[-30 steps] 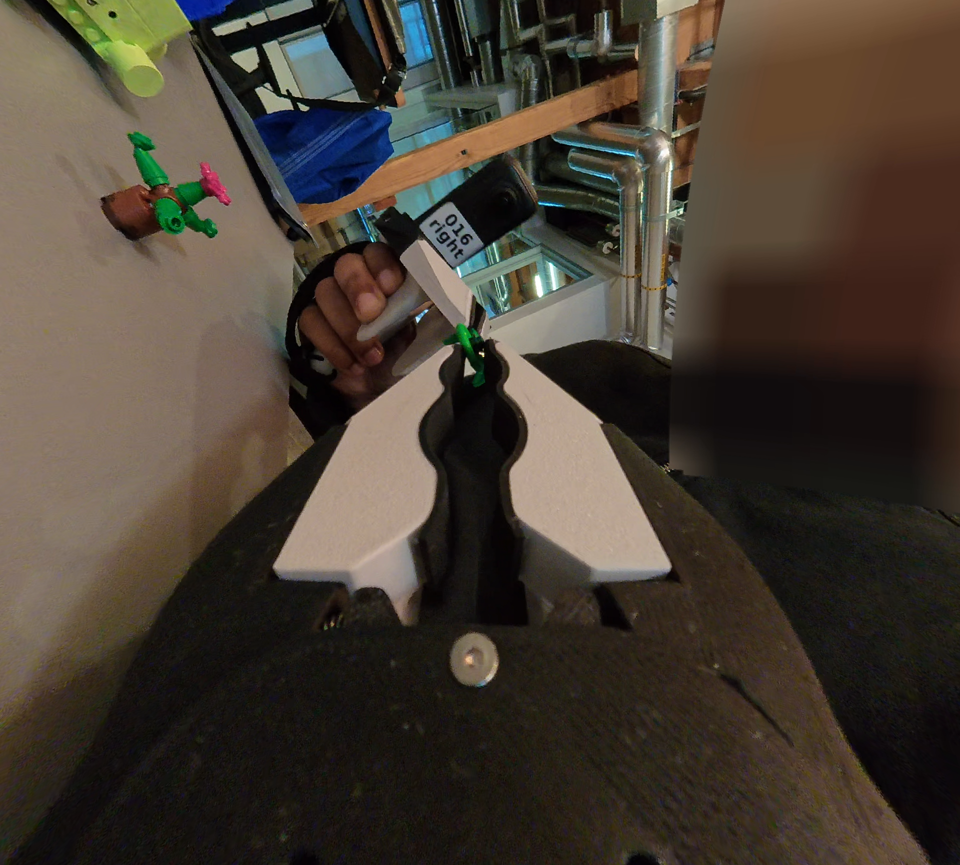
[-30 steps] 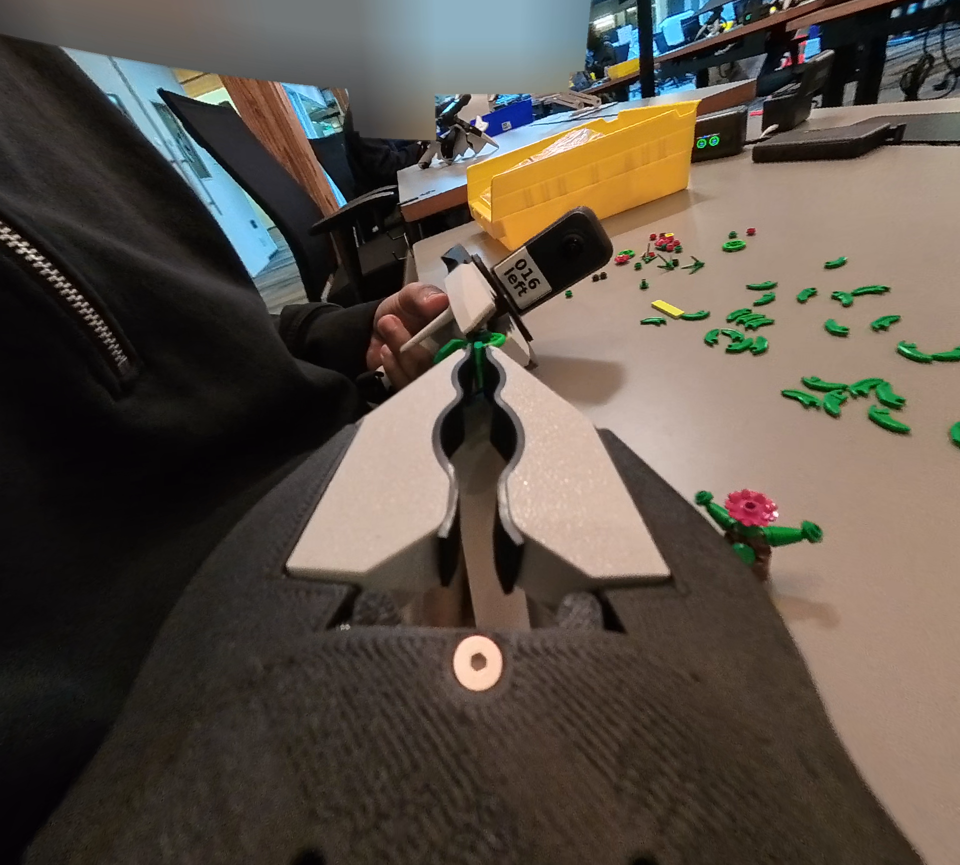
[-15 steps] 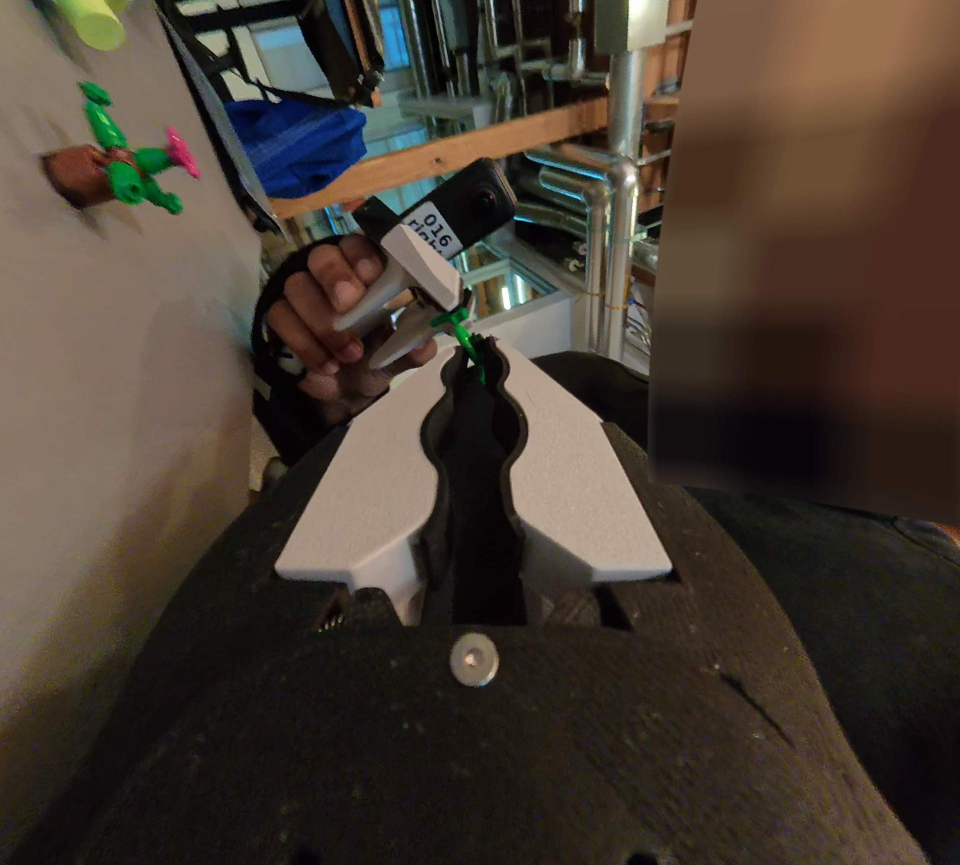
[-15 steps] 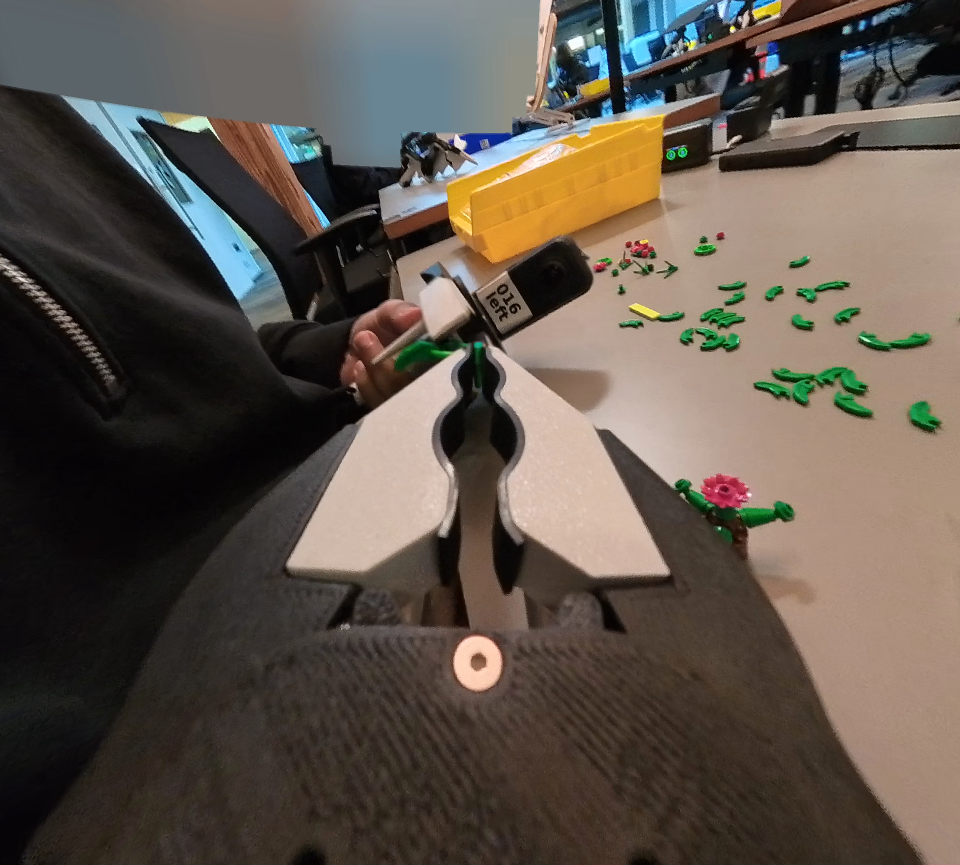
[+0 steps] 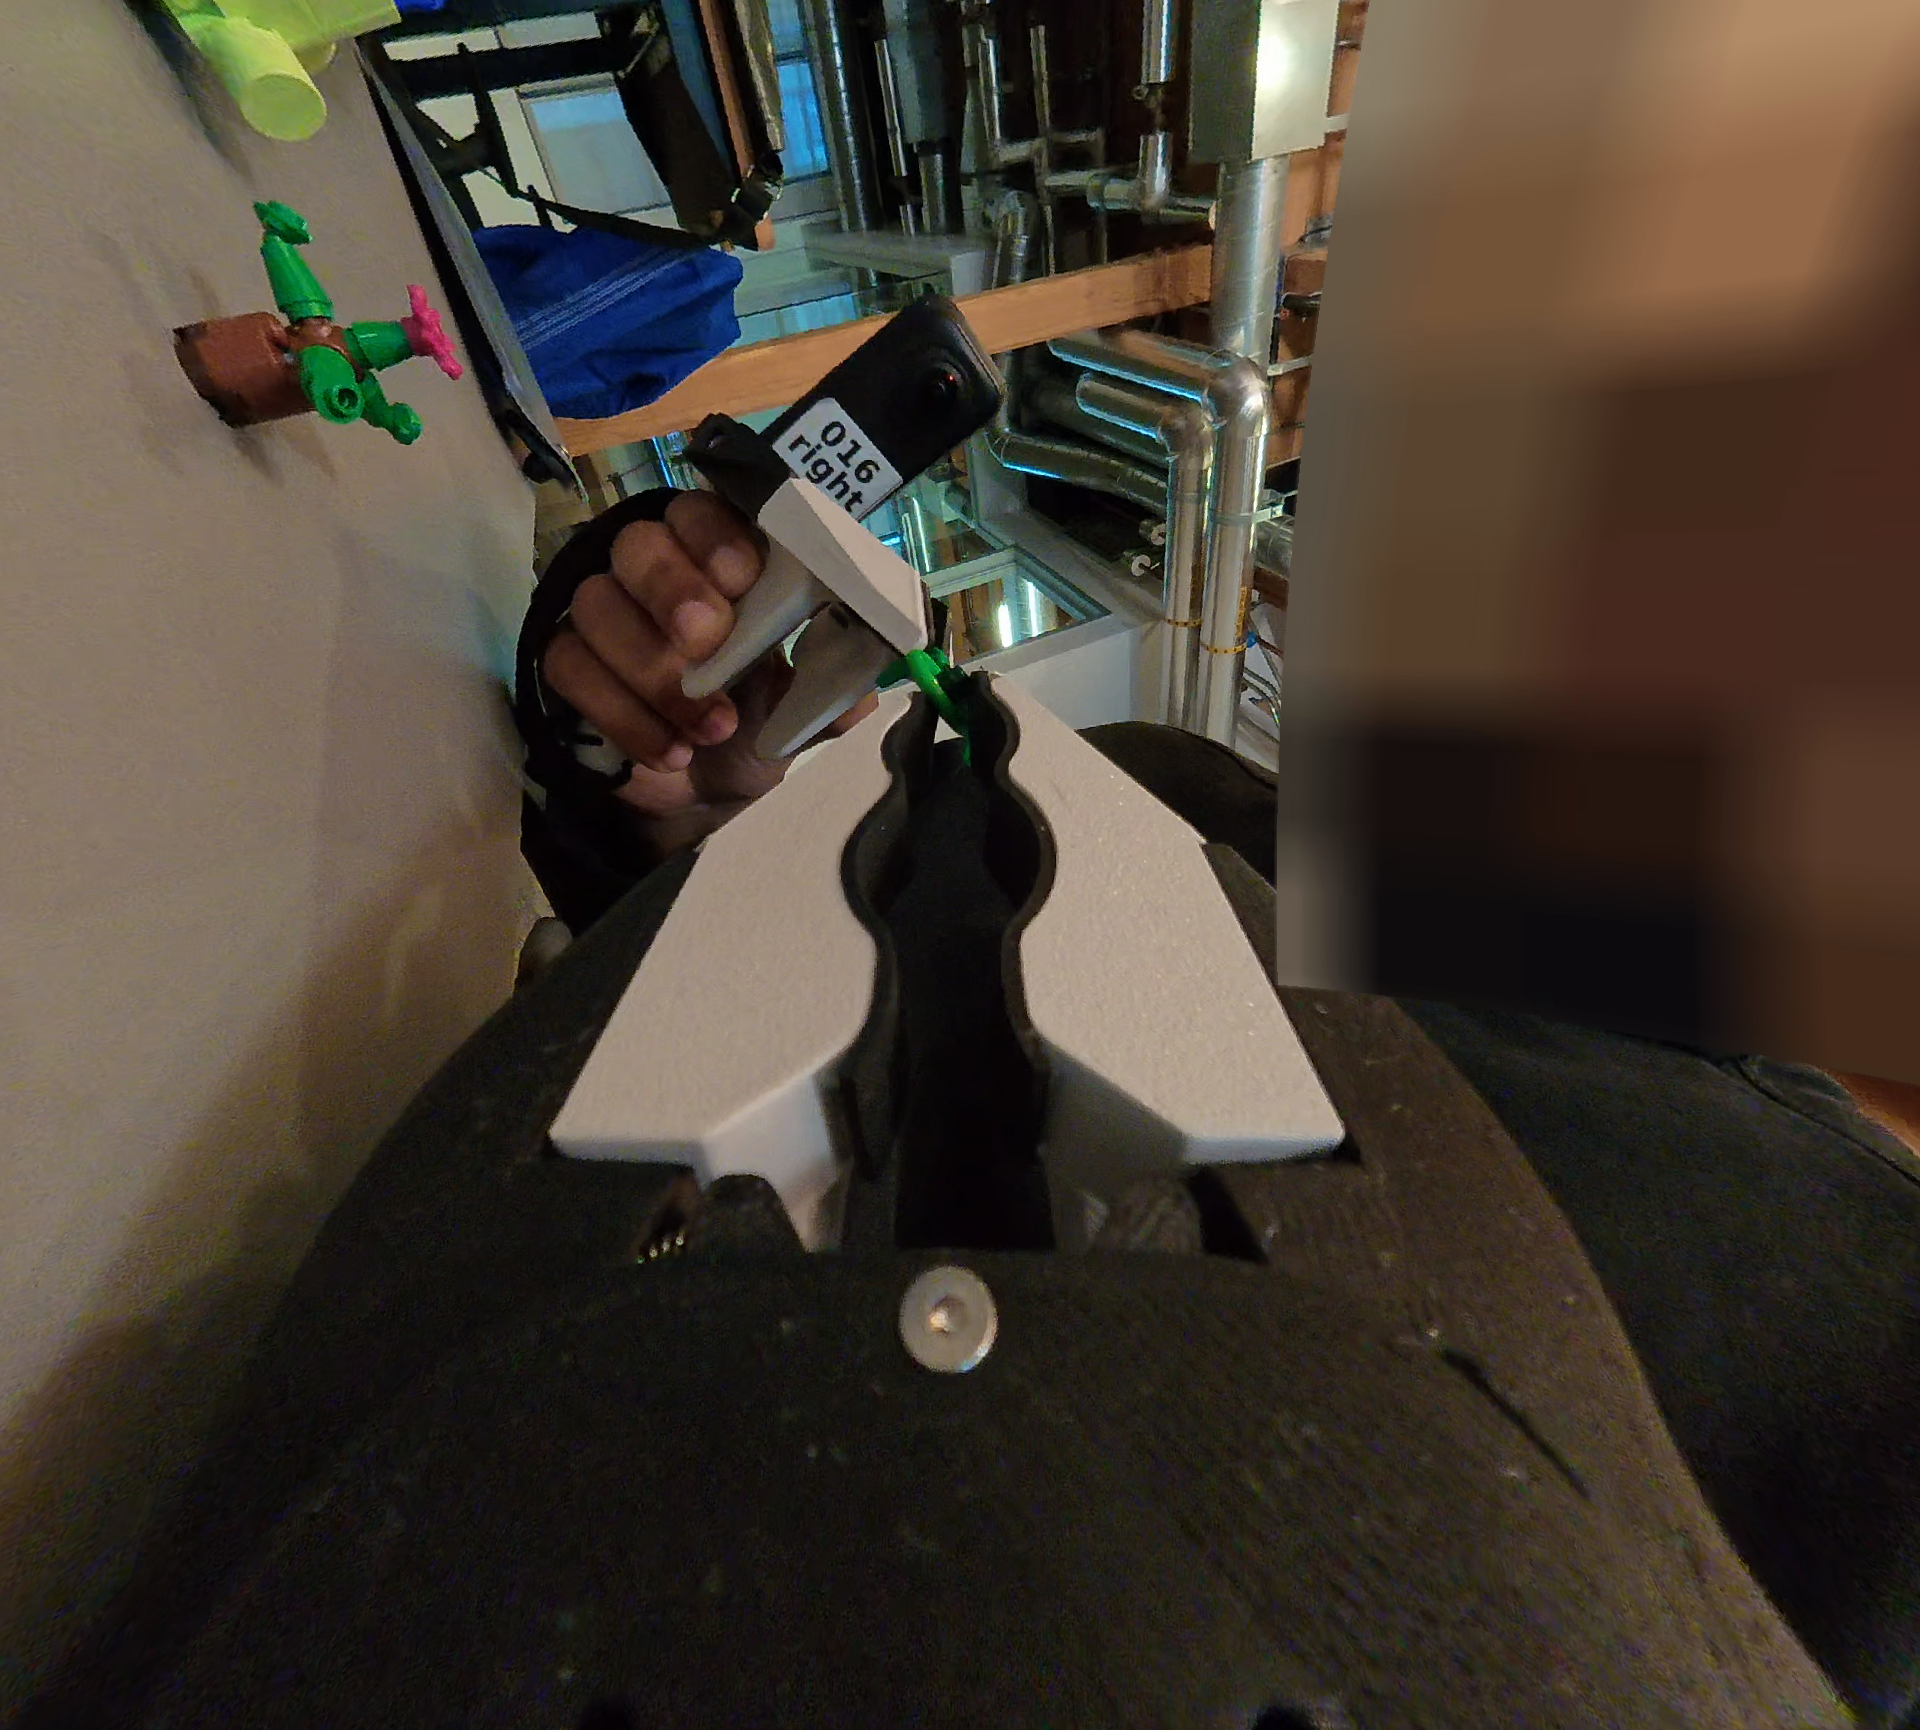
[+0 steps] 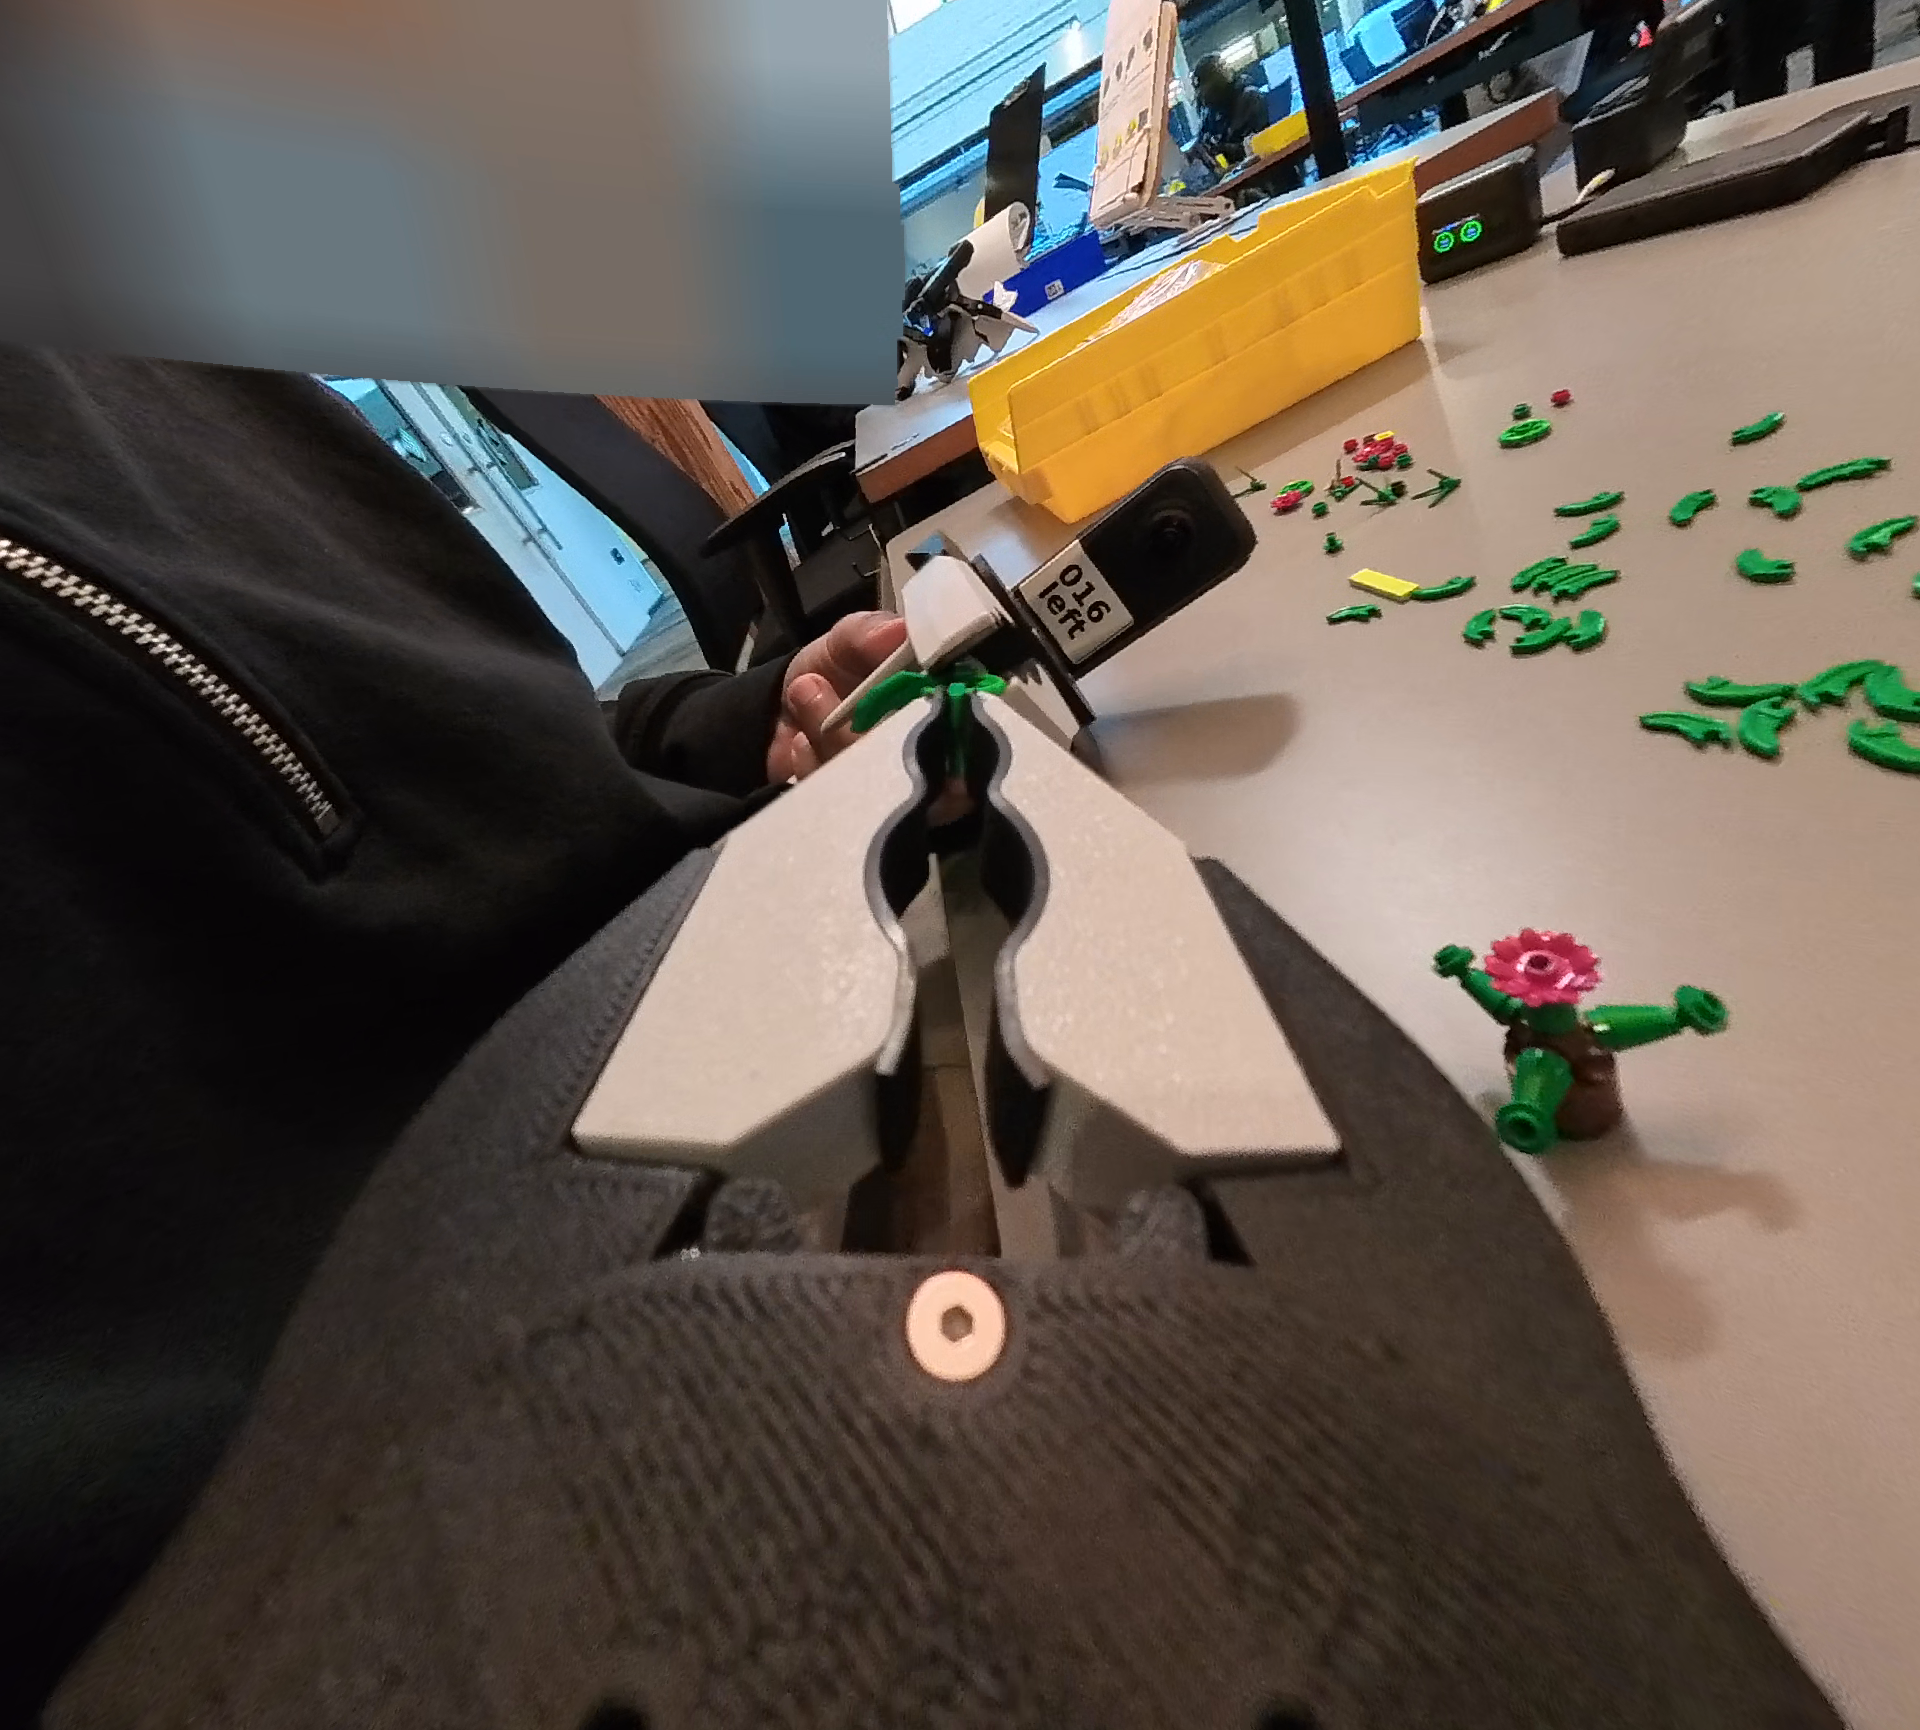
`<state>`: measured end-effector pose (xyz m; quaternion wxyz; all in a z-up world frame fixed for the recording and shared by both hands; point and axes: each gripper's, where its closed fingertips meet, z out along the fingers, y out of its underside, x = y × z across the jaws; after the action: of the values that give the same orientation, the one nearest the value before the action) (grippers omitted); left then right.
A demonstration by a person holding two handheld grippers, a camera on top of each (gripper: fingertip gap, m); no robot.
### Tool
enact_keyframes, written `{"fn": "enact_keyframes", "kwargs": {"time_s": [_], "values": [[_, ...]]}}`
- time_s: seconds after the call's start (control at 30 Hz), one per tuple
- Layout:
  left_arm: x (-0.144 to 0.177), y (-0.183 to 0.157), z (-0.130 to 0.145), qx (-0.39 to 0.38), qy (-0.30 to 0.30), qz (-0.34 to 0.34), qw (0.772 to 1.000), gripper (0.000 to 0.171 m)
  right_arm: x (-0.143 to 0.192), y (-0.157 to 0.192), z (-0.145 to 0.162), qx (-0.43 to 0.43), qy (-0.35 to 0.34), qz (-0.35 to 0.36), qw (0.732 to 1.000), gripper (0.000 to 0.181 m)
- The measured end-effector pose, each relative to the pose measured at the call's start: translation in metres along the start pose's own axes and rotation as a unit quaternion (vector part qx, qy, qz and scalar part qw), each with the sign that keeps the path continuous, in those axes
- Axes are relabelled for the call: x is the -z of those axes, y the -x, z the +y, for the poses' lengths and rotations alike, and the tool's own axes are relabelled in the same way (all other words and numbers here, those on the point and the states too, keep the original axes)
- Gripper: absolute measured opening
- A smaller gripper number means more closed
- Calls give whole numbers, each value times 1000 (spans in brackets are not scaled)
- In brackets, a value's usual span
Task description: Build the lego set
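Observation:
Both grippers are held in the air, tip to tip, in front of a person in a dark jacket. My left gripper (image 5: 951, 709) is shut on a small green lego piece (image 5: 964, 724). My right gripper (image 6: 954, 719) is shut on a green stem piece (image 6: 956, 740) whose leaves (image 6: 894, 693) spread just past its tips. The two pieces meet where the tips touch. The right gripper also shows in the left wrist view (image 5: 831, 641), and the left gripper in the right wrist view (image 6: 940, 631). A small build, a brown pot with green stems and a pink flower (image 6: 1548, 1026), stands on the table (image 6: 1351, 797); it also shows in the left wrist view (image 5: 312, 350).
Several loose green leaf pieces (image 6: 1538, 620) and small red pieces (image 6: 1371, 454) lie scattered on the table to the right. A yellow bin (image 6: 1216, 350) stands at the far edge, with black devices (image 6: 1475, 215) beyond it. The person's body fills the left side. Less than 4 cm separates the two grippers' tips.
Both grippers stay shut and tip to tip. The views have swung a little, and the green leaves now stick out more to the left of the right gripper's tips.

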<state>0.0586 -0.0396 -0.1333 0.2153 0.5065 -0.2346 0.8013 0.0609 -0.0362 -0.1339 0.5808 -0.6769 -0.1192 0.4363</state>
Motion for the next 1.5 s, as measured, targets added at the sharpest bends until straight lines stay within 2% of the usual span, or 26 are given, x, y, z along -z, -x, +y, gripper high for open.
{"fn": "enact_keyframes", "kwargs": {"time_s": [0.67,1.17,1.27,1.5], "values": [[-1,7,4,43,22,-6,999,5,3,-2,6,-61,32,-40,997,0],[-3,5,7,41,35,-1,999,5,4,0,9,-61,43,-53,996,0],[-5,5,10,45,46,2,998,6,-1,3,17,-52,67,-56,995,0],[-6,14,8,22,57,-38,997,5,3,-3,21,-40,86,-26,995,0]]}}
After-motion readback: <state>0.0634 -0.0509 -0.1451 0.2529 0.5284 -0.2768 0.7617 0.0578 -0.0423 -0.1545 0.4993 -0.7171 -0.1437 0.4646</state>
